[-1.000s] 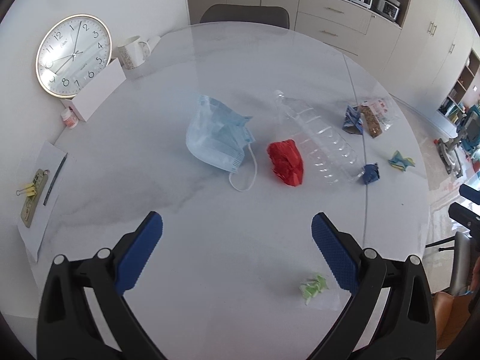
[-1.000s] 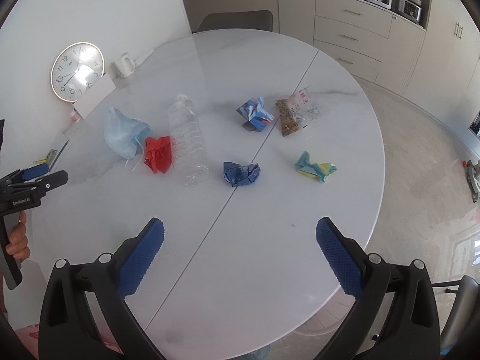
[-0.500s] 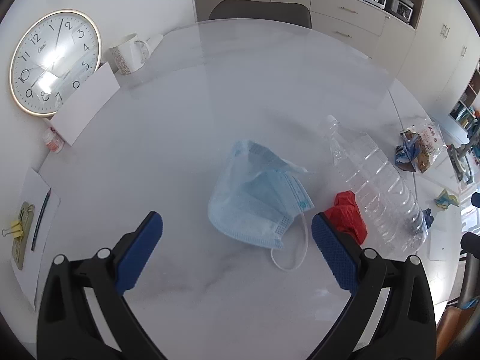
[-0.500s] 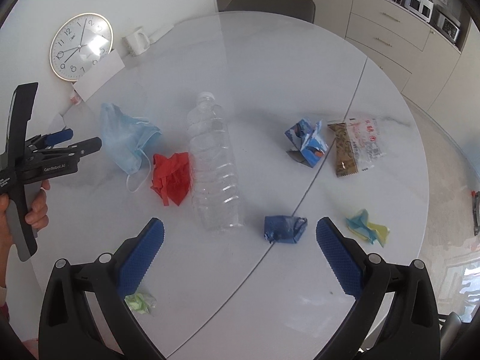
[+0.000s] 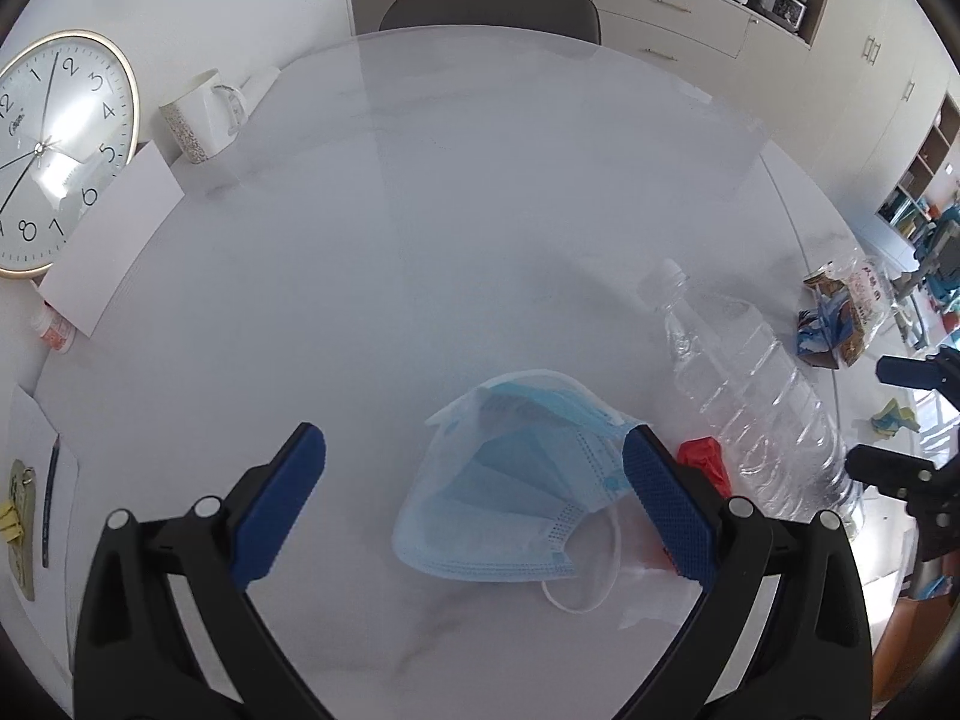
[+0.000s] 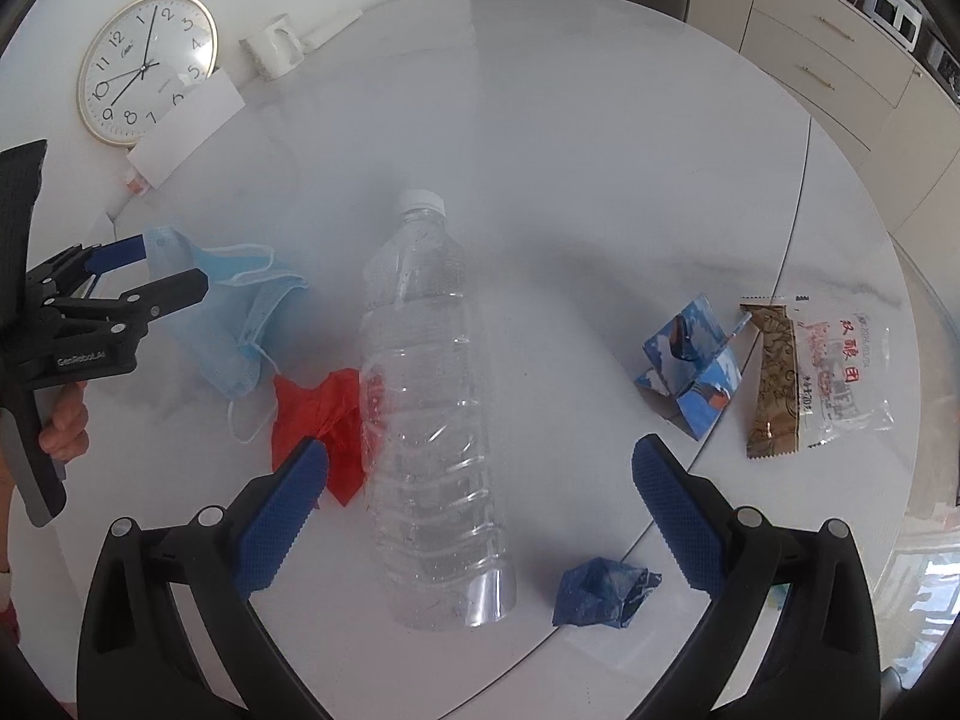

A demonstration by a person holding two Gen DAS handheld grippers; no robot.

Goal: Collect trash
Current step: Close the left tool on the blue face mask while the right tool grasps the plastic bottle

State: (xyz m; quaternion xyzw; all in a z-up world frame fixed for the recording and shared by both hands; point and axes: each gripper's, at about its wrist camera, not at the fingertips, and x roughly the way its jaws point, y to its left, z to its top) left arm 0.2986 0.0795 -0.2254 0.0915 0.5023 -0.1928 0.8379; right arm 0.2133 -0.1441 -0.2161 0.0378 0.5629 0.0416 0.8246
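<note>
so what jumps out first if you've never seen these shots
The clear plastic bottle lying on its side mid-table, between the open right gripper's fingers. Left of it lies crumpled red paper, then a blue face mask that the open left gripper straddles.

Clock (image 5: 57, 150) cut off by left edge.

A crumpled blue face mask (image 5: 510, 498) lies flat between the wide-apart fingers of the left tongs (image 5: 474, 504), its ear loop trailing toward them. A red wrapper (image 6: 318, 420) lies just beyond the left finger of the right tongs (image 6: 480, 510), touching a clear empty bottle (image 6: 426, 408) lying on its side between those fingers, cap pointing away. A dark blue wad (image 6: 603, 591) sits near the right finger; a folded blue carton (image 6: 690, 366), a snack packet (image 6: 810, 372) lie farther off.
</note>
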